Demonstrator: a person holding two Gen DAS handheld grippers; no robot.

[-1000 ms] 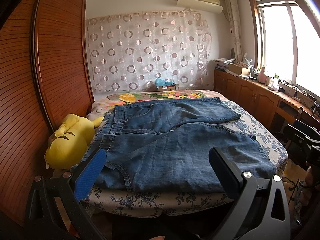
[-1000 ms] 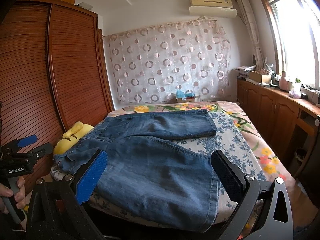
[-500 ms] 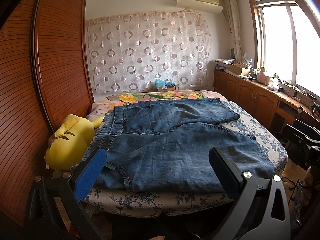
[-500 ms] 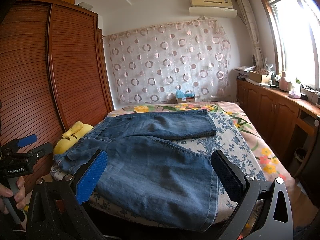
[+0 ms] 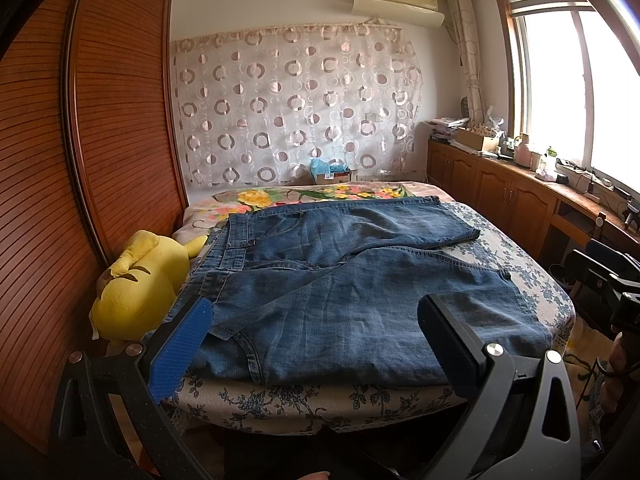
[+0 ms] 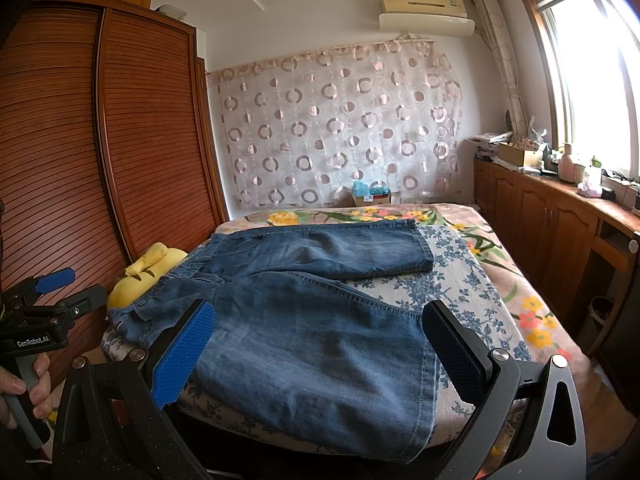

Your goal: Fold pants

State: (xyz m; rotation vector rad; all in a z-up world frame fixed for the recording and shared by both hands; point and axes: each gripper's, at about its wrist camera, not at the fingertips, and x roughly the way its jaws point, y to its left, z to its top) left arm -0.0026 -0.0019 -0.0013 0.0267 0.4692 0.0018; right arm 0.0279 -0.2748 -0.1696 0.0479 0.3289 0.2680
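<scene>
Both grippers hovering spread wide before blue denim pants lying flat on a bed.

The left gripper [image 5: 316, 340] is holding its jaws wide apart, gripping nothing, its blue-padded finger [image 5: 180, 344] and black-padded finger [image 5: 450, 344] framing the near edge of the faded blue denim pants [image 5: 340, 292]. The right gripper [image 6: 318, 346] is likewise gaping, clamped on nothing, short of the near leg. The pants are lying spread on the floral-sheeted bed [image 6: 472, 280], waistband pointing toward the reddish slatted wooden wardrobe [image 5: 120, 128], both legs running toward the window side, the near leg's hem hanging over the bed's edge. A yellow plush toy [image 5: 140, 284] is sitting just beside the waistband, between bed and wardrobe. A circle-patterned curtain [image 6: 340, 128] is hanging behind.
</scene>
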